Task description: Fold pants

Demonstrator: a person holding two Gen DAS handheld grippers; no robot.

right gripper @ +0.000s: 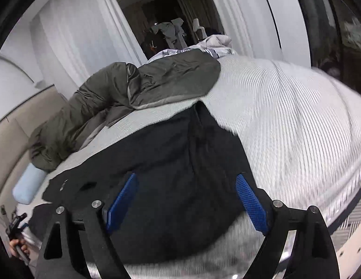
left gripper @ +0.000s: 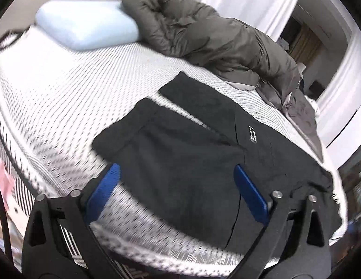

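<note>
The black pants [left gripper: 180, 144] lie spread on the bed [left gripper: 64, 97] — legs apart, no fold visible yet. Both the left gripper [left gripper: 178, 193] and right gripper [right gripper: 185, 202] gape wide, holding nothing — the folding looks barely begun.

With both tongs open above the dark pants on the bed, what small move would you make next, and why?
Probably lower the left tongs onto the near pant leg's edge and pinch it: the pants lie spread flat on the mattress, unfolded, and neither tongs holds any cloth.

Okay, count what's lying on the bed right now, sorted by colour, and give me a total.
Black: 1, the pants
Olive-grey: 1, the puffy jacket
Light blue: 1, the pillow
Total: 3, all on the striped white mattress. A pale bundle at the far end in the right wrist view is too unclear to count.
</note>
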